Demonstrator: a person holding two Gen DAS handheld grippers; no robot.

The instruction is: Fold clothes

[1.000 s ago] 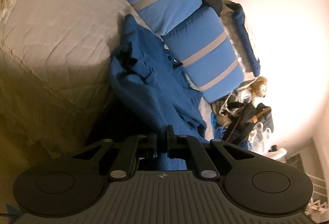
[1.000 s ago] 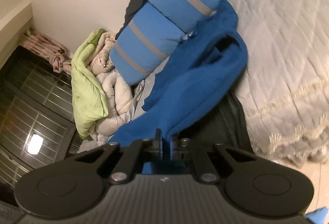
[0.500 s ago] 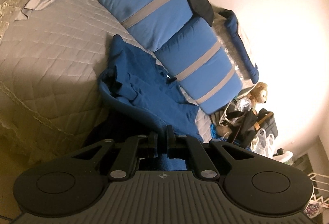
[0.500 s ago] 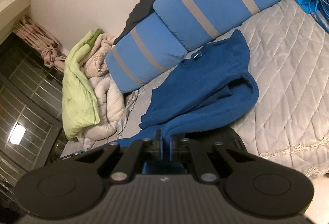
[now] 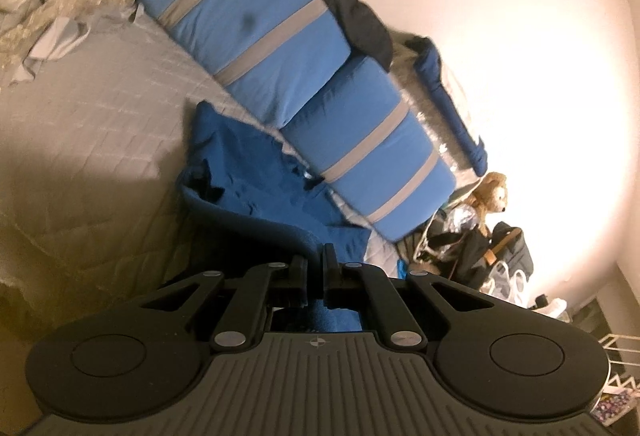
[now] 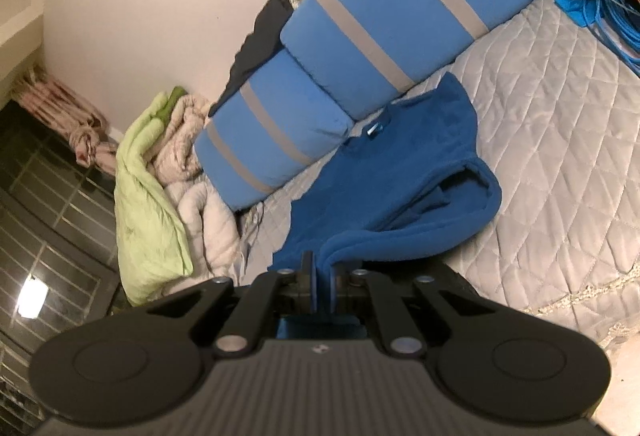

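Quilted grey bedspread (image 6: pixel 560 140), striped blue bolsters (image 6: pixel 380 36) behind. Left gripper (image 5: pixel 316 256), right gripper (image 6: pixel 320 268) both clamped on blue fleece garment (image 6: pixel 400 188) edge. Advice: lift evenly, keep edge taut, lay flat.

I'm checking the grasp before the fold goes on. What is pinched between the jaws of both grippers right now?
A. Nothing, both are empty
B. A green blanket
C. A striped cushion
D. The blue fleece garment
D: the blue fleece garment runs from the bed into the shut jaws of the right gripper, and in the left wrist view its edge is likewise clamped in the left gripper.
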